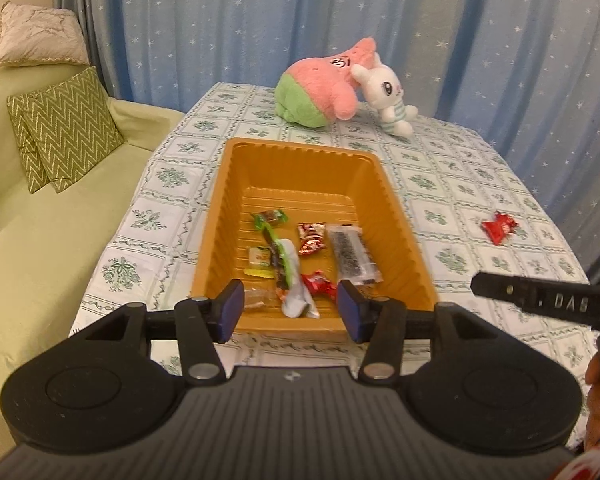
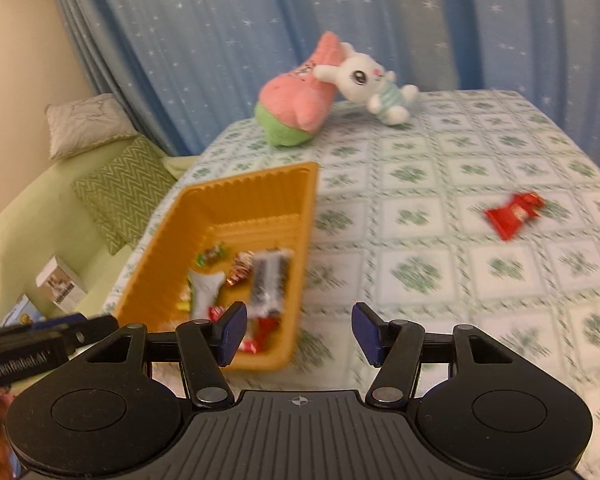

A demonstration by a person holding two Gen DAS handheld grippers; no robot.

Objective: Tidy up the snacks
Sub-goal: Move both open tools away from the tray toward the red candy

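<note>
An orange plastic tray [image 1: 396,208] [image 2: 168,236] sits on the table and holds several wrapped snacks, among them a long dark bar [image 1: 352,254] [image 2: 268,280] and a small red candy [image 1: 318,285]. One red snack packet [image 1: 499,227] [image 2: 514,214] lies alone on the tablecloth to the right of the tray. My left gripper [image 1: 290,312] is open and empty, above the tray's near edge. My right gripper [image 2: 298,334] is open and empty, above the tray's near right corner; part of it shows in the left wrist view [image 1: 540,300].
The table has a green-and-white patterned cloth [image 1: 460,184]. A pink and green plush [image 1: 320,84] [image 2: 296,108] and a white bunny plush [image 1: 388,92] [image 2: 372,80] lie at the far edge. A green sofa with cushions [image 1: 64,132] stands left. Blue curtains hang behind.
</note>
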